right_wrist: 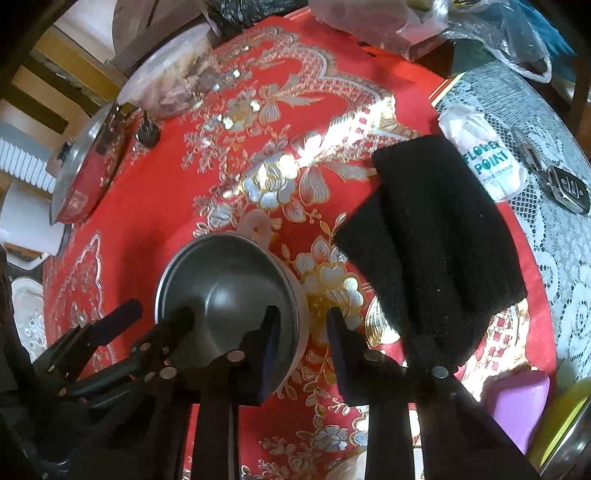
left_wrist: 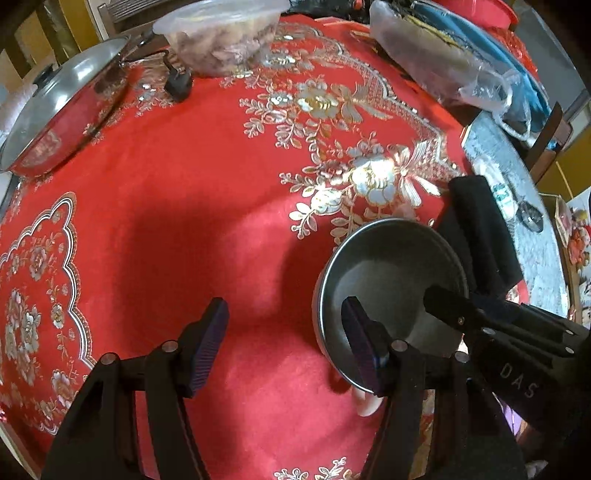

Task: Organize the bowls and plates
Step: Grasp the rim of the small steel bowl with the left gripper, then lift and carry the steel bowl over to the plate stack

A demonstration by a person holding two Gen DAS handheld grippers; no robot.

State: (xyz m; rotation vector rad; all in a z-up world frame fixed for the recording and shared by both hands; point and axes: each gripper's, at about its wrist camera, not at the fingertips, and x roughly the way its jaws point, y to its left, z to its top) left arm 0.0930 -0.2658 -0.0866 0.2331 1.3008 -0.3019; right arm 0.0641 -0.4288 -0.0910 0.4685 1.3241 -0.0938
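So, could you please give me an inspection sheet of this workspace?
Surface: red floral tablecloth, bare in the middle.
Job's things: one metal bowl, upright and empty, something pale under it.
Clutter: lidded steel pan, plastic food container, black cloth, tissue pack, car key, plastic bags.
Grippers: left gripper open, one finger at the bowl; right gripper open, straddling the bowl's rim.
Cables: black plug beside the pan.
Surroundings: lace cloth beyond the red one.
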